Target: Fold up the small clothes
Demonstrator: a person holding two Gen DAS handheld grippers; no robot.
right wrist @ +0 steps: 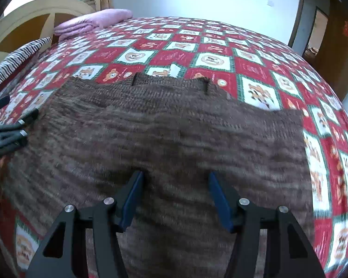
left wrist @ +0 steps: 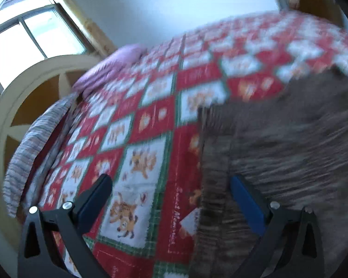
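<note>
At far left of the right wrist view, the left tongs (right wrist: 14, 115) sit spread at the brown knit garment (right wrist: 162, 134)'s edge, pinching nothing. The garment lies across the checked quilt (right wrist: 262, 69) on the bed, filling the frame's middle. The right tongs (right wrist: 174, 197) hover spread over it, empty. The fuzzy, ribbed, floppy knit probably needs an edge pinch and low, slow carrying to fold straight.

Red-and-white bear-print bedspread (right wrist: 211, 44) across the bed; folded pink blanket (right wrist: 97, 19) beside cream headboard (right wrist: 46, 5); striped pillow (right wrist: 16, 58) nearby.
</note>
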